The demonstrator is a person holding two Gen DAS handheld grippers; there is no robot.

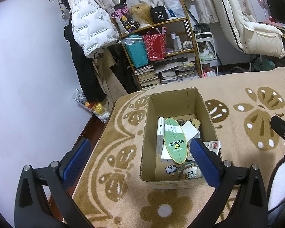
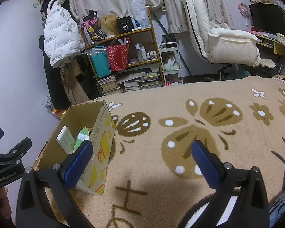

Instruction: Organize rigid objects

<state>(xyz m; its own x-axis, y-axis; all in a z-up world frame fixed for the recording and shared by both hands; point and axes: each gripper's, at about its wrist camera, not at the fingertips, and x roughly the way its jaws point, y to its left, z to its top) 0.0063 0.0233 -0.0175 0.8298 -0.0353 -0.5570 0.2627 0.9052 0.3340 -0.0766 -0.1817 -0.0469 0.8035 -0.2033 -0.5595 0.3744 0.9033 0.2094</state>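
Left tongs [image 1: 140, 157] and right tongs [image 2: 142, 161] — both gaping, cardboard box [image 1: 152, 125] on blanket [image 1: 237, 152]

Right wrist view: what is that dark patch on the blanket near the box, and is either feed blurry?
Right wrist view: the patch is a soft shadow on the blanket beside the cardboard box, between the open right tongs. Left wrist view: sharp enough to read Pochacco on the green board. Both show fisheye bending and dark corners.

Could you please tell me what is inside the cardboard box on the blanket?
The cardboard box holds a green Pochacco board, a white case and a remote; items beneath are covered.
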